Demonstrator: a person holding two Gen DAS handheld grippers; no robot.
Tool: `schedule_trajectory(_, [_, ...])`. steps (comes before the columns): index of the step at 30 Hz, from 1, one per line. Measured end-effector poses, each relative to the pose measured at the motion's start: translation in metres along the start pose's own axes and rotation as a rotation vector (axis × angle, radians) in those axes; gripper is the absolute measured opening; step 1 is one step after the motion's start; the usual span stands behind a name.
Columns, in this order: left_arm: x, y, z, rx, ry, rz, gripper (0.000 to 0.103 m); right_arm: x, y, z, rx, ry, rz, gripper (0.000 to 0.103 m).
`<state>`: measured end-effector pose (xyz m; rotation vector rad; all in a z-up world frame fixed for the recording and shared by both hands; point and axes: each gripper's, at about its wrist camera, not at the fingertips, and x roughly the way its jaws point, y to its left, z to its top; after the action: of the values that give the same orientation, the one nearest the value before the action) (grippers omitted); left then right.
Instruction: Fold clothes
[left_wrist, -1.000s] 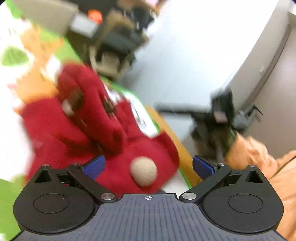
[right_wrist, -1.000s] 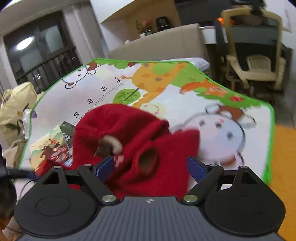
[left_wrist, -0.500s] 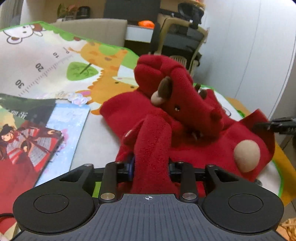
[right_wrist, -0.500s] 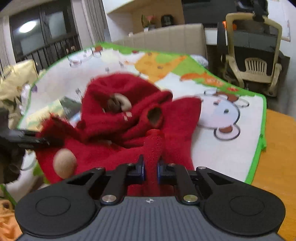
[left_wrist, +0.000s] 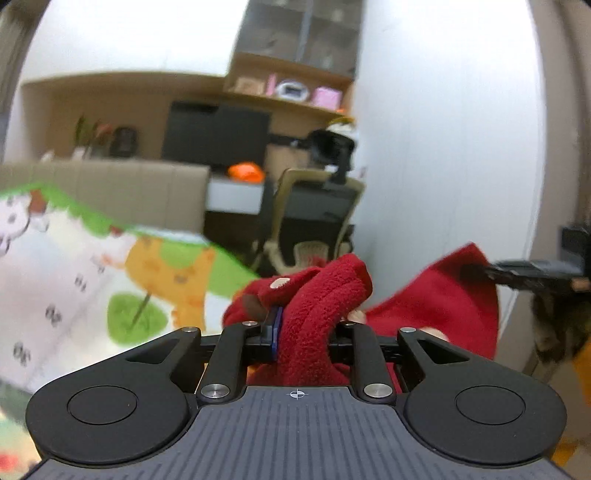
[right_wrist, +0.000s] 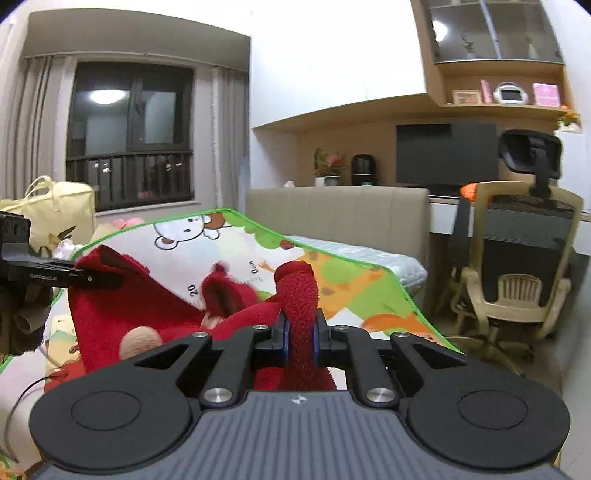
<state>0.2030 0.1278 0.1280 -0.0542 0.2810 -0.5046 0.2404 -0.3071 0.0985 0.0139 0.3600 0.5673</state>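
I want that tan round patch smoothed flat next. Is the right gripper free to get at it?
Probably not yet: the right tongs are shut on a fold of the red fleece garment, though the tan patch lies uncovered nearby.

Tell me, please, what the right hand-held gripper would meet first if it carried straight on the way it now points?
Beyond the red fleece garment clamped in the right hand-held gripper, probably the cartoon animal play mat, then the beige headboard; depth is uncertain.
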Motion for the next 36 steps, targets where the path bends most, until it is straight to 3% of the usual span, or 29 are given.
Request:
schedule_trajectory(6, [0.007, 0.012, -0.082, -0.213, 0.245, -0.018, 0.021, 0.011, -0.012, -0.068, 0.173, 0.204, -0.003, 0.011])
schedule_trajectory(9, [0.003, 0.018, -0.112, -0.319, 0.294, -0.032, 0.021, 0.010, -0.018, -0.094, 0.242, 0.284, -0.007, 0.011])
schedule_trajectory(11, [-0.004, 0.017, -0.118, -0.326, 0.298, -0.047, 0.024, -0.001, -0.020, -0.099, 0.262, 0.300, -0.012, 0.015])
schedule_trajectory(14, [-0.011, 0.014, -0.125, -0.319, 0.295, -0.060, 0.031, -0.020, -0.011, -0.068, 0.162, 0.233, -0.034, 0.040])
schedule_trajectory(16, [-0.012, 0.013, -0.133, -0.339, 0.292, -0.066, 0.034, -0.025, 0.001, -0.037, 0.065, 0.165, -0.038, 0.070])
schedule_trajectory(18, [-0.016, 0.012, -0.141, -0.371, 0.281, -0.077, 0.035, -0.017, 0.018, -0.006, -0.046, 0.115, -0.028, 0.085])
schedule_trajectory(23, [-0.034, 0.005, -0.151, -0.397, 0.241, -0.137, 0.036, 0.077, 0.084, 0.053, -0.347, 0.165, 0.066, 0.090])
schedule_trajectory(27, [-0.041, 0.010, -0.162, -0.418, 0.201, -0.159, 0.037, 0.195, 0.154, 0.068, -0.565, 0.271, 0.137, 0.091])
schedule_trajectory(32, [-0.032, 0.018, -0.169, -0.462, 0.203, -0.166, 0.051, 0.322, 0.219, 0.029, -0.649, 0.379, 0.102, 0.091])
schedule_trajectory(35, [-0.033, 0.017, -0.166, -0.446, 0.200, -0.195, 0.060, 0.371, 0.230, -0.004, -0.787, 0.418, -0.005, 0.091])
schedule_trajectory(36, [-0.033, 0.016, -0.163, -0.436, 0.195, -0.205, 0.065, 0.382, 0.227, -0.013, -0.848, 0.423, -0.027, 0.086])
